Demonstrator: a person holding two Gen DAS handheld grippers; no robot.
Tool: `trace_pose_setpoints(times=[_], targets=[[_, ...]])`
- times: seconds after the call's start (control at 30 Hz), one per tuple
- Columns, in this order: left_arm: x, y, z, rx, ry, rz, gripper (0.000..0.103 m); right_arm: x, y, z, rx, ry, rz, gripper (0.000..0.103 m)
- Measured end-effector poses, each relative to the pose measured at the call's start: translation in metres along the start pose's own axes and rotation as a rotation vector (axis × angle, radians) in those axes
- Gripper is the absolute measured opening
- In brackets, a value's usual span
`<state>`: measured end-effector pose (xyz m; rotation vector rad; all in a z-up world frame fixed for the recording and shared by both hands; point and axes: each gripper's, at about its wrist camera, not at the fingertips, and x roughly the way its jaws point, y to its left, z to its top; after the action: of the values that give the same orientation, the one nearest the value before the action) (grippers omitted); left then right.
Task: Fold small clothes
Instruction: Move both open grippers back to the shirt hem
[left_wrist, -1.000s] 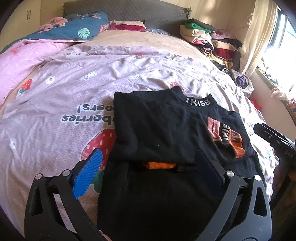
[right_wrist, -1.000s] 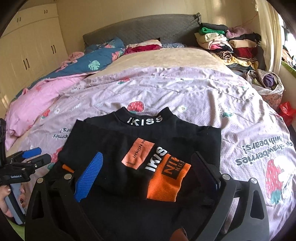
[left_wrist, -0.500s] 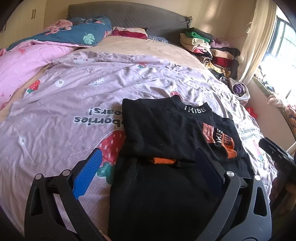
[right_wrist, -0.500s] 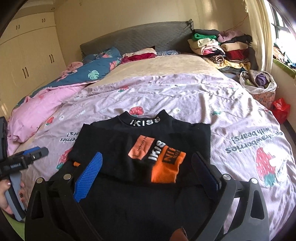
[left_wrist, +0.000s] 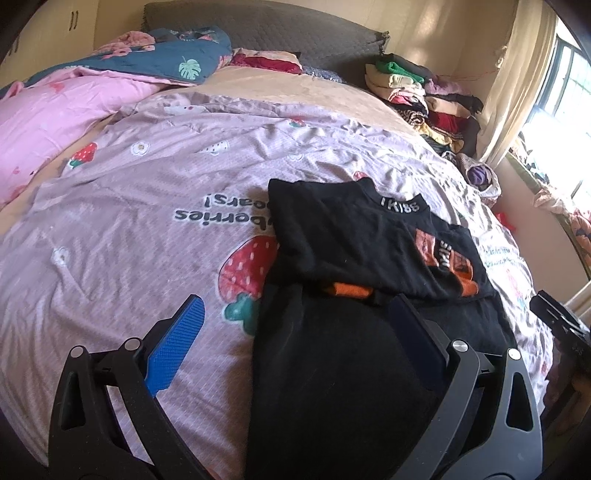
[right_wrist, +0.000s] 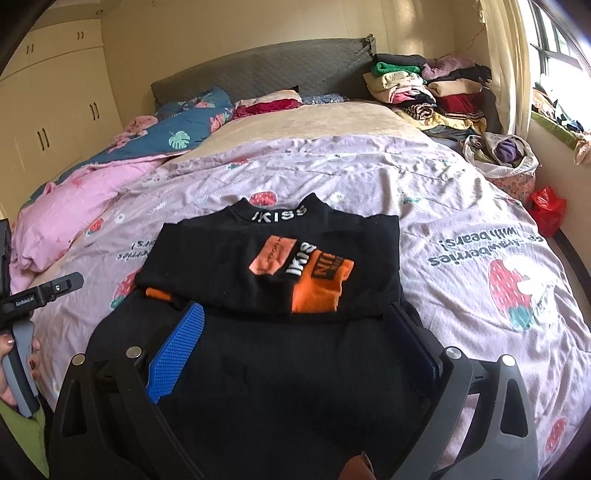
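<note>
A black top (left_wrist: 343, 240) (right_wrist: 229, 266) with an "IKISS" collar and orange sleeve patches lies flat on the lilac strawberry bedspread (left_wrist: 147, 229) (right_wrist: 461, 206), its sleeves folded in across the chest and its lower half toward me. My left gripper (left_wrist: 295, 314) hangs open above the top's left edge, nothing between its fingers. My right gripper (right_wrist: 295, 317) is open too, held over the lower half of the top. In the right wrist view the left gripper's body (right_wrist: 40, 295) shows at the far left in a hand; in the left wrist view the right gripper's body (left_wrist: 557, 321) shows at the far right.
A stack of folded clothes (right_wrist: 424, 88) (left_wrist: 413, 92) sits at the bed's far right by the grey headboard (right_wrist: 258, 77). A pink quilt (left_wrist: 55, 114) and a blue floral one (right_wrist: 177, 125) lie at the left. A bag of clothes (right_wrist: 506, 158) stands beside the bed.
Both grippers have drawn back and up from the top, so it looks smaller and farther away. Both stay open. The top itself has not moved.
</note>
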<state>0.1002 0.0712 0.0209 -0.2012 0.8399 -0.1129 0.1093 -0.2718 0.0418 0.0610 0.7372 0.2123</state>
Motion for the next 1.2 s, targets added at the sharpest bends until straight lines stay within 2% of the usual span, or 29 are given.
trace_pose_setpoints(times=[0.6,0.87,1.07,1.13,1.2], targets=[[-0.012,0.015,-0.042,0.04,0.057,0.033,0.094,-0.02,0.0,-0.037,-0.019,0.047,-0.019,0.097],[-0.014,0.019,-0.067,0.065,0.085,0.031,0.094,-0.03,-0.008,-0.054,-0.025,0.061,-0.022,0.097],[-0.018,0.028,-0.085,0.059,0.108,-0.005,0.093,-0.037,-0.018,-0.07,-0.023,0.085,-0.047,0.097],[-0.02,0.03,-0.092,0.054,0.116,-0.024,0.092,-0.04,-0.021,-0.075,-0.024,0.09,-0.053,0.097],[-0.021,0.032,-0.097,0.044,0.124,-0.043,0.082,-0.043,-0.024,-0.08,-0.025,0.097,-0.063,0.097]])
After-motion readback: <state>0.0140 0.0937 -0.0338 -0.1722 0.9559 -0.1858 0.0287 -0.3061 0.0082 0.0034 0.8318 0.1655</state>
